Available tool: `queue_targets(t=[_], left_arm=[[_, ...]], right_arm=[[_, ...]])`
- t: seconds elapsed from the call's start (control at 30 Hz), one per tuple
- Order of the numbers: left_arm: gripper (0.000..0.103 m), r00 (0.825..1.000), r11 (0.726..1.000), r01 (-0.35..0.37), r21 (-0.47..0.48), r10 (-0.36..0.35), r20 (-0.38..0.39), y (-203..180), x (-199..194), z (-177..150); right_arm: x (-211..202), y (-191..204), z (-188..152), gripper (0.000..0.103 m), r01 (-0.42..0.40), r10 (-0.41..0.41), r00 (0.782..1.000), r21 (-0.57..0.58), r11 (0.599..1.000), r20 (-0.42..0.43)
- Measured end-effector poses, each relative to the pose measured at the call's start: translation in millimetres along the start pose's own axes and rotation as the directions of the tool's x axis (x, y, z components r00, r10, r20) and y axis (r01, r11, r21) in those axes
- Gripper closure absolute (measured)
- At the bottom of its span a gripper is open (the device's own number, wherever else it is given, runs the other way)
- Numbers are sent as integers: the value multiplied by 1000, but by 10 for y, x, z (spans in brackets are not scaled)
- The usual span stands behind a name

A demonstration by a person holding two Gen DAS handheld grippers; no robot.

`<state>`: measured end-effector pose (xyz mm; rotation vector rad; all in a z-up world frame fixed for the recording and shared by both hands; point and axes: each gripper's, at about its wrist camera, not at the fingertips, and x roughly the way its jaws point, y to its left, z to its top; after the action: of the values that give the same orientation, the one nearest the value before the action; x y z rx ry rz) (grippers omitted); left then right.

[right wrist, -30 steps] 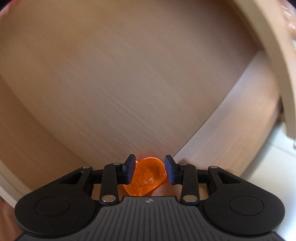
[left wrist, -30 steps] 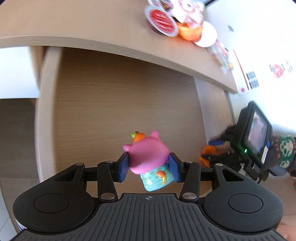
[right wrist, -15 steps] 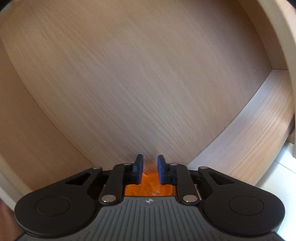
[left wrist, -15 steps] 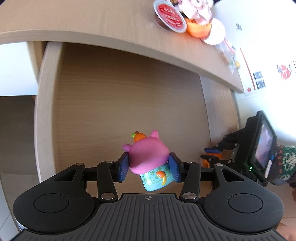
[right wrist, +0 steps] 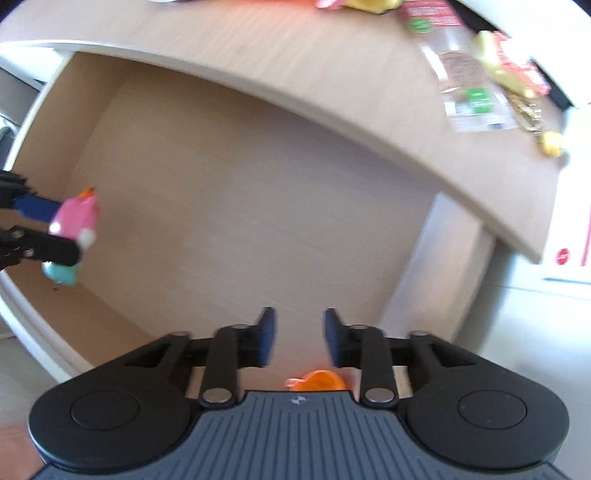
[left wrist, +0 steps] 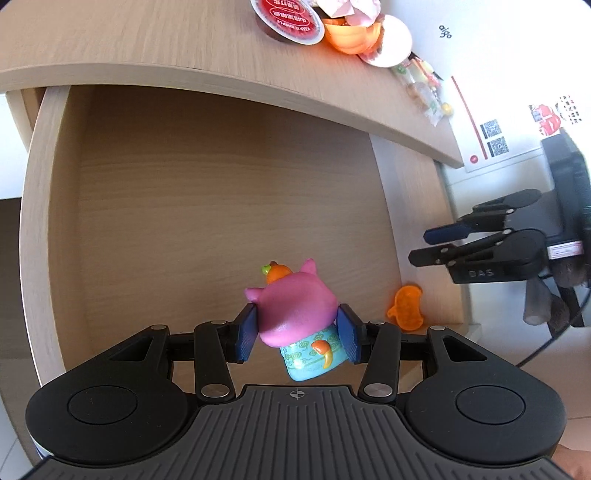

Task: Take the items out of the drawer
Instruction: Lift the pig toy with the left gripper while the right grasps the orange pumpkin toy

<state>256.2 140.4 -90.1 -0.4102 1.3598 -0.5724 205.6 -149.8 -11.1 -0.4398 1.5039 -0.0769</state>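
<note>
My left gripper (left wrist: 297, 332) is shut on a pink pig toy (left wrist: 295, 314) with a light blue body, held above the open wooden drawer (left wrist: 184, 221). In the right wrist view the same toy (right wrist: 75, 219) hangs at the far left between the left gripper's fingers (right wrist: 37, 206). A small orange translucent piece (left wrist: 405, 307) lies on the drawer floor in the near right corner. My right gripper (right wrist: 300, 332) hovers above that orange piece (right wrist: 317, 382), its jaws opening with nothing between them. From the left wrist it appears at the right as the right gripper (left wrist: 421, 245).
The desk top (left wrist: 147, 37) overhangs the drawer's back. On it stand a red-lidded cup (left wrist: 288, 18), an orange bowl (left wrist: 351, 33) and snack packets (right wrist: 472, 92). A white wall with a printed sheet (left wrist: 495, 144) is on the right.
The right gripper's jaws closed low over the orange piece, then it rose out of the drawer without the piece and its jaws parted. The left gripper stayed put with the pig toy.
</note>
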Motion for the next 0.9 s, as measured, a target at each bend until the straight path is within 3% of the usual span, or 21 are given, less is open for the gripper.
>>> queue_targets(t=[0.13, 0.27, 0.33, 0.43, 0.6, 0.7, 0.8, 0.9], left_arm=[[52, 1000, 1000, 13, -18, -13, 15, 54, -80, -46], [52, 999, 998, 24, -51, -22, 36, 104, -125, -101], [52, 999, 997, 27, -66, -24, 42, 143, -147, -128], [52, 999, 996, 23, -81, -19, 48, 168, -149, -140], [52, 998, 994, 23, -102, -18, 56, 218, -152, -152], [52, 999, 994, 27, -110, -22, 49, 234, -133, -168], [52, 998, 993, 33, -112, -28, 49, 234, -133, -192], [52, 998, 992, 38, -124, -32, 54, 270, -158, -230]], right_arm=[[219, 25, -5, 68, 12, -20, 991, -59, 998, -134], [524, 180, -103, 68, 7, -47, 960, -146, 989, -275], [658, 284, -161, 68, 37, -106, 942, -214, 976, -318], [813, 369, -212, 68, 79, -180, 919, -284, 955, -349], [819, 422, -145, 62, 102, -210, 919, -310, 945, -335], [762, 406, -49, 59, 91, -182, 932, -285, 954, -312], [788, 319, -41, 54, 104, -204, 918, -289, 952, -339], [792, 181, -98, 54, 63, -156, 909, -244, 968, -385]])
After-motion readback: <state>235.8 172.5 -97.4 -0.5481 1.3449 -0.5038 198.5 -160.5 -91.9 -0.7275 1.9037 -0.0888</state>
